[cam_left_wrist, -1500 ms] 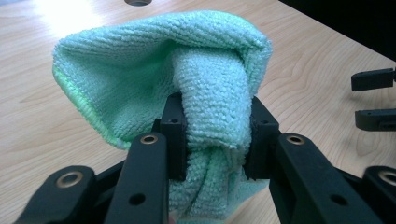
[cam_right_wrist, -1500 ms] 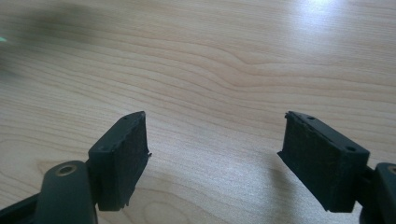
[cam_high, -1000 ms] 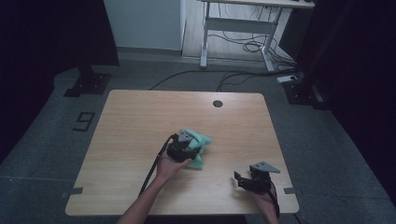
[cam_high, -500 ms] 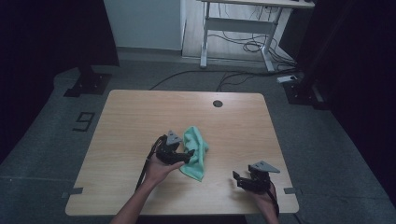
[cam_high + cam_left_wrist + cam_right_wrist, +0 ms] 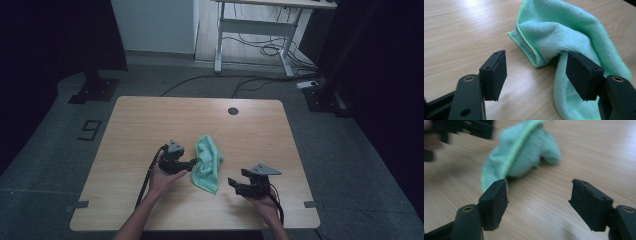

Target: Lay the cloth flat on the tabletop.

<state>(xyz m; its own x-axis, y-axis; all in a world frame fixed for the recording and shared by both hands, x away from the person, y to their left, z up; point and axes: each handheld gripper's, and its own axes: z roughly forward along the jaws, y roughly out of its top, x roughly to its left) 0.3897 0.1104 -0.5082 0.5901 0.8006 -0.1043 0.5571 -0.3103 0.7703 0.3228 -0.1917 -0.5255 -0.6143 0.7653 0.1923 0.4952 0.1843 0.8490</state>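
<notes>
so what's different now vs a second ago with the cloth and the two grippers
The left gripper was over the green cloth a second ago; it has since backed off to the cloth's left, with open jaws that have just been closing a little on nothing. The cloth now lies longer and flatter on the table. The right gripper has moved slightly toward the cloth, its open jaws also narrowing. The table stayed put.

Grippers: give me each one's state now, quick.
Left gripper: open, holding nothing; green cloth lies at one jaw.
Right gripper: open, holding nothing, short of the cloth.
</notes>
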